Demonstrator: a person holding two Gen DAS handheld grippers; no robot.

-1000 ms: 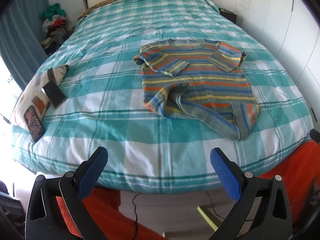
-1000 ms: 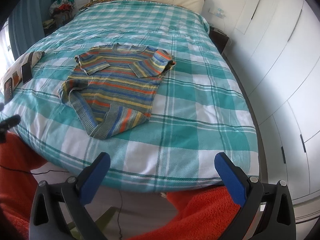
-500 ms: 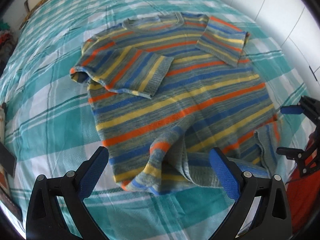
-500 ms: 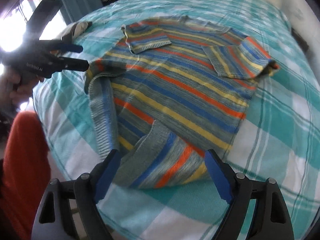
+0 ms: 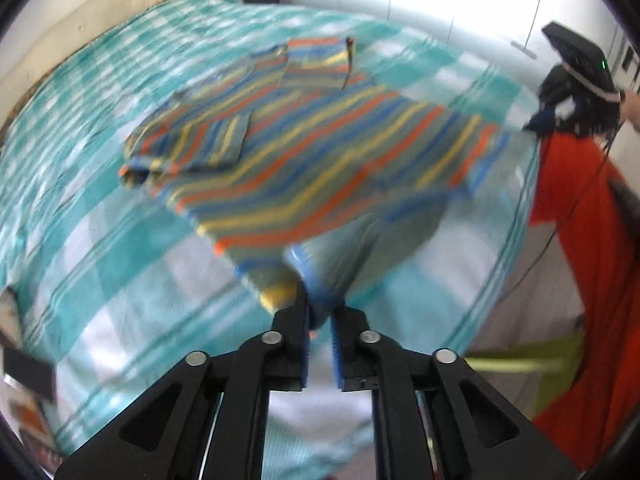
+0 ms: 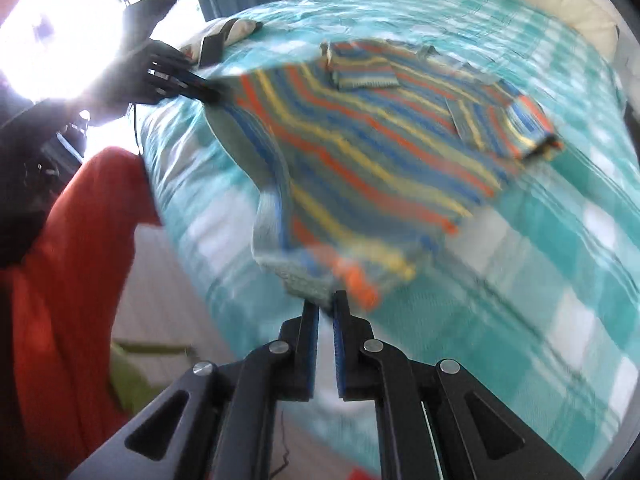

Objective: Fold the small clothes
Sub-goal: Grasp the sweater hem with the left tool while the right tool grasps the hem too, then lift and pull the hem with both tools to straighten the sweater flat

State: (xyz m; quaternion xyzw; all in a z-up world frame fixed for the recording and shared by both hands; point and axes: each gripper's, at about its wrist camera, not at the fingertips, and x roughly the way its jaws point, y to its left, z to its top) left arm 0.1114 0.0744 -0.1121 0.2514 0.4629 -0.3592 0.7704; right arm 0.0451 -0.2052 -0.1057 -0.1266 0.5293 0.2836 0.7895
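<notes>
A small striped sweater [image 5: 304, 152] in blue, orange, yellow and grey lies on the teal checked bed [image 5: 100, 240], sleeves folded in. My left gripper [image 5: 320, 308] is shut on the hem's left corner and lifts it. My right gripper [image 6: 327, 312] is shut on the hem's right corner of the sweater [image 6: 380, 152]. The hem hangs stretched between the two, raised off the bed. The right gripper also shows at the right of the left wrist view [image 5: 540, 122], the left gripper at the left of the right wrist view [image 6: 212, 94]. Both views are motion-blurred.
The bed's [image 6: 560, 280] near edge runs just under both grippers. The person's orange clothing [image 5: 592, 280] stands beside it. A cream headboard [image 5: 88, 32] is at the far end. A patterned pouch with a dark phone [image 6: 218, 42] lies near the bed's left edge. White wardrobe doors [image 5: 460, 4] are on the right.
Both grippers have gone from wide open above the hem to shut on its two corners. They have lifted and pulled the hem toward the bed's near edge, straightening the crumpled bottom.
</notes>
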